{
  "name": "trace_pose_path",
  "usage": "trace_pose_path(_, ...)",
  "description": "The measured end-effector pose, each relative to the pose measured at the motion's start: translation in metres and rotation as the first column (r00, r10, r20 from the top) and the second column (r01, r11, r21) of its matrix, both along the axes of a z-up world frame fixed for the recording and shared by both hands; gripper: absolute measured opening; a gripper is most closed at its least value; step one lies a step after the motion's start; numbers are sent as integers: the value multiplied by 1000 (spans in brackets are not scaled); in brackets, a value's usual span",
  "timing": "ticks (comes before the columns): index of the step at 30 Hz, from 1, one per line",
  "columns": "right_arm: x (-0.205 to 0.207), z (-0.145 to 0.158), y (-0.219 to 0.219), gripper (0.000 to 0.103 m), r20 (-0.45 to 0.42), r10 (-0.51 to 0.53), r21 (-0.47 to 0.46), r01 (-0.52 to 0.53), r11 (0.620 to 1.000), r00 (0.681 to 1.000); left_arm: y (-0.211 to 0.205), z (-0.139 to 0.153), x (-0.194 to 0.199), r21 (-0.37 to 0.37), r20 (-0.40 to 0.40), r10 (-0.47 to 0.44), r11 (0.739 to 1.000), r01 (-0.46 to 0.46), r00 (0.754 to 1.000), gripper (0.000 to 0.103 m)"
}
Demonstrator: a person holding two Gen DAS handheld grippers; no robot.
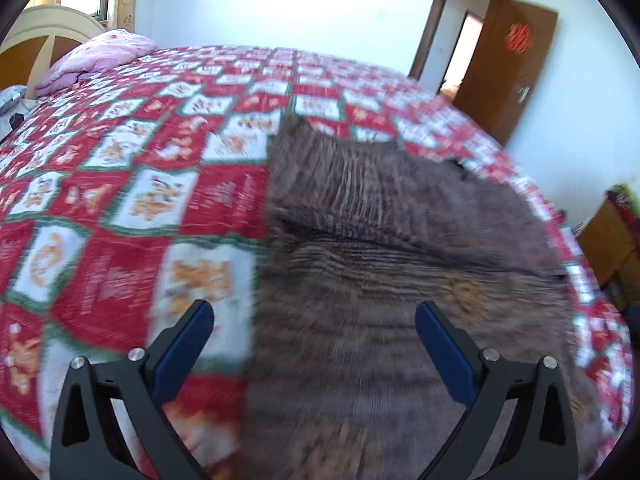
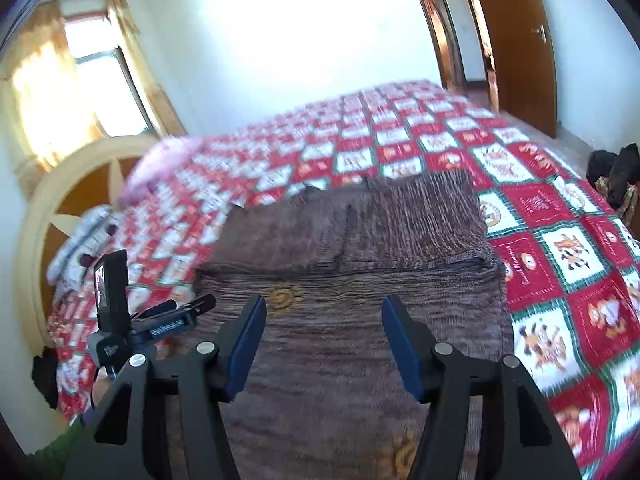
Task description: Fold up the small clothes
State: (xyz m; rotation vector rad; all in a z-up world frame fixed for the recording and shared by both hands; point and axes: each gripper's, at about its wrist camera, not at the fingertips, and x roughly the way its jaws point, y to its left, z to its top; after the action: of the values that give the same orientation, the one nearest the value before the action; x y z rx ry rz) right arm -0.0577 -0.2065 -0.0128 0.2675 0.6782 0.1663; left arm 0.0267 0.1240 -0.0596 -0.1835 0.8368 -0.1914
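On the red-and-white patchwork quilt (image 2: 560,248), the brown ribbed knitted garment (image 2: 352,240) lay half-folded toward twelve o'clock, so right gripper (image 2: 324,340) and left gripper (image 1: 314,340) hovered spread, pinching nothing.

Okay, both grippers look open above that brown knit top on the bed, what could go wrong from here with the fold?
1. The brown knit top has a folded-over upper layer; nothing pins it, since the left gripper and right gripper are open, so it may spring back.
2. Its far edge looks uneven, so the next fold could come out crooked.
3. The quilt underneath may bunch if a gripper pinches too deep.
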Motion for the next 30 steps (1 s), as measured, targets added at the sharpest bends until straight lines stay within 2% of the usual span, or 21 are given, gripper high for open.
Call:
trace_pose_path(2, -21, 4, 5, 62, 42, 25, 11, -26, 1000, 999, 26, 16, -20, -24, 6, -15, 1000, 15, 1000, 103)
trace_pose_path(7, -53, 1, 41, 62, 88, 154, 44, -158, 986, 984, 72, 39, -85, 10, 48, -56, 998, 56, 997, 103)
trace_pose_path(11, -55, -12, 75, 62, 54, 242, 40, -244, 969, 969, 86, 25, -124, -39, -30, -130, 991, 129, 991, 101)
trace_pose_path(14, -62, -19, 98, 62, 40, 306, 7, -307, 952, 951, 88, 2, -138, -89, -134, -150, 986, 139, 980, 88)
trace_pose_path(16, -65, -21, 109, 62, 36, 334, -9, -334, 943, 942, 83, -13, -145, -138, -201, -182, 978, 156, 963, 72)
trace_pose_path(18, -68, -20, 114, 62, 37, 346, -14, -346, 938, 937, 74, -24, -151, -162, -245, -221, 969, 185, 944, 64)
trace_pose_path(21, -73, -19, 115, 62, 38, 347, -15, -347, 938, 937, 53, -30, -162, -123, -268, -271, 961, 246, 925, 62)
trace_pose_path(23, -77, -16, 114, 62, 44, 342, -19, -342, 940, 939, 43, -29, -169, -71, -264, -270, 963, 261, 926, 62)
trace_pose_path(26, -87, -12, 110, 62, 52, 339, -27, -338, 941, 939, 39, -29, -172, -65, -268, -260, 966, 252, 928, 61)
trace_pose_path(27, -90, -11, 109, 62, 54, 342, -27, -341, 940, 938, 38, -29, -172, -63, -264, -252, 968, 244, 931, 54)
trace_pose_path(28, -91, -11, 109, 62, 55, 343, -26, -342, 939, 938, 36, -29, -171, -57, -263, -245, 969, 239, 933, 38)
trace_pose_path(30, -94, -13, 108, 62, 52, 350, -25, -349, 937, 935, 33, -30, -171, -34, -263, -234, 972, 233, 936, 18)
